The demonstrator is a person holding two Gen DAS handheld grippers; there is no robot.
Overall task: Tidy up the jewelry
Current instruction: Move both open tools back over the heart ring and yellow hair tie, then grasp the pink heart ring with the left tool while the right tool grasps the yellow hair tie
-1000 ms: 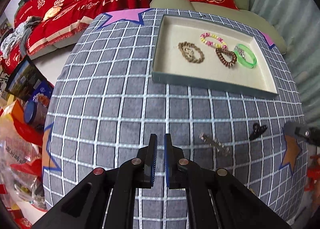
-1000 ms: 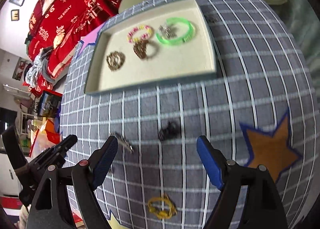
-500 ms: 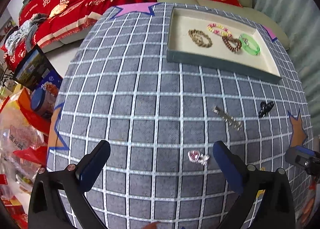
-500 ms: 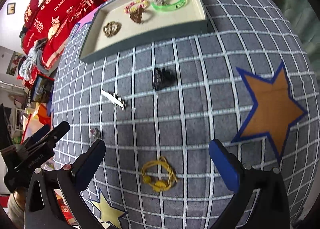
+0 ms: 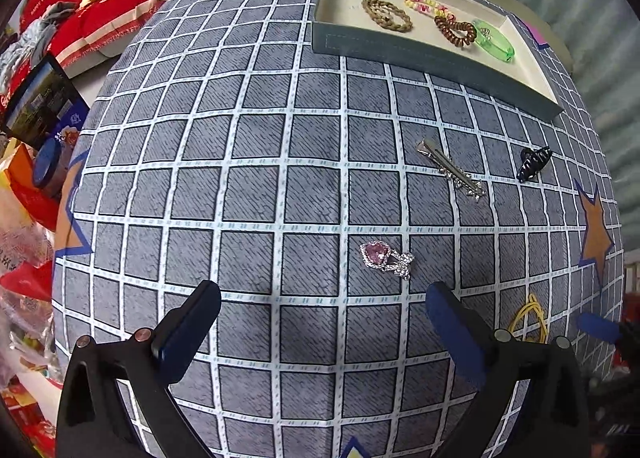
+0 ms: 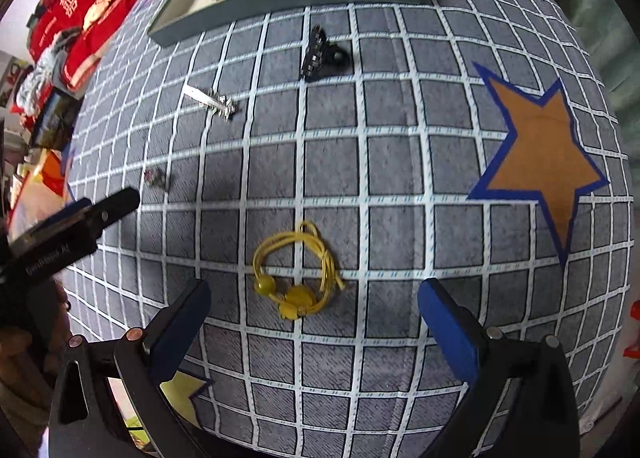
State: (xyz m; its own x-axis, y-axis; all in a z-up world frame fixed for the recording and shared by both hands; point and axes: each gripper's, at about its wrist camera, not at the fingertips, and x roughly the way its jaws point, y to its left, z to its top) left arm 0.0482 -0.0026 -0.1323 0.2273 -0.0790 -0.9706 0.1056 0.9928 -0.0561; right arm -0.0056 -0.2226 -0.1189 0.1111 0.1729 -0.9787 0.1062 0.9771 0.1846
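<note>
- Left gripper (image 5: 322,314): jaws spread wide, nothing between them, hovering over the checked cloth (image 5: 248,162) that covers the counter.
- Pink heart pendant (image 5: 385,258) lies flat on the cloth just ahead of the left jaws, a little right of their centre line, nearer the right finger; not touching either finger.
- Right gripper (image 6: 314,308): jaws also wide apart and holding nothing.
- Yellow hair tie (image 6: 298,276) lies on the cloth just ahead of the right jaws, roughly centred in the gap, slightly toward the left finger; it touches neither finger.
- In the left wrist view the same yellow tie (image 5: 528,318) shows at the lower right, beside a blue fingertip of the right gripper.
- Silver hair clip (image 5: 450,168) lies farther out on the cloth, diagonal, well apart from both sets of jaws; black claw clip (image 5: 534,164) sits to its right, apart from it.
- In the right wrist view the claw clip (image 6: 320,54) lies near the front wall of the tray, not touching it.
- Tray (image 5: 420,54), grey outside and cream inside, sits at the far side of the cloth.
- Inside the tray, in a row: a brown braided bracelet (image 5: 386,14), a pink-and-yellow spiral hair tie (image 5: 428,6), a brown spiral hair tie (image 5: 456,28), a green bangle (image 5: 494,40).
- The brown spiral tie touches the green bangle; a small silver piece rests on the bangle, too small to tell what it is.
- Orange star patch (image 6: 540,162) on the cloth lies right of the right jaws.
</note>
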